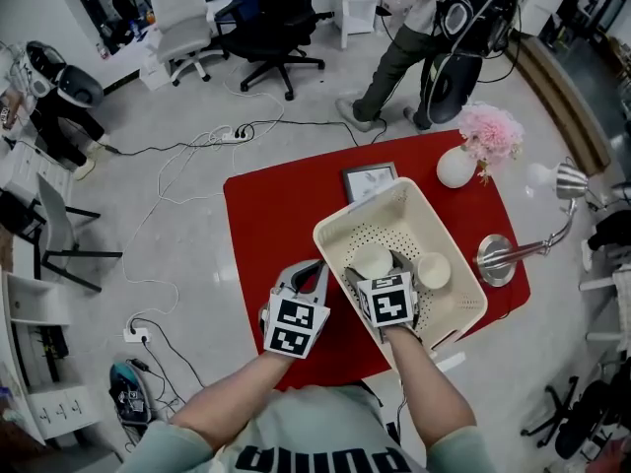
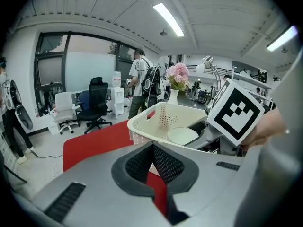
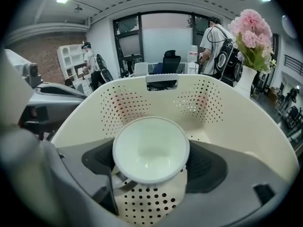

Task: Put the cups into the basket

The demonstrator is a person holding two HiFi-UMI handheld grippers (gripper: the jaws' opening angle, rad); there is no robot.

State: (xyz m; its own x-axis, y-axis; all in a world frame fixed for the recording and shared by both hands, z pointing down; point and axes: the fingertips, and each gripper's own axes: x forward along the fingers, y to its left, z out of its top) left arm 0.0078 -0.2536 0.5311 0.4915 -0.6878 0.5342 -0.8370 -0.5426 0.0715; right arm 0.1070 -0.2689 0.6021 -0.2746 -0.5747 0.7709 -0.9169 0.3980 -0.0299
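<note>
1. White cup (image 3: pixel 150 148) is clamped between the jaws of the right gripper (image 3: pixel 150 161), its mouth open to the camera, down inside the cream perforated basket (image 3: pixel 156 96).
2. Second cup (image 1: pixel 432 270) stands in the basket too, just beside the first, on the side nearer the table's right edge. Only the head view catches it.
3. Left gripper (image 2: pixel 152 149) has its jaws pressed together with nothing between them, over the red table (image 1: pixel 261 210) just beside the basket's left wall.
4. Vase (image 1: pixel 456 166) of pink flowers stands at the far right corner, and a desk lamp (image 1: pixel 496 260) at the right edge.
</note>
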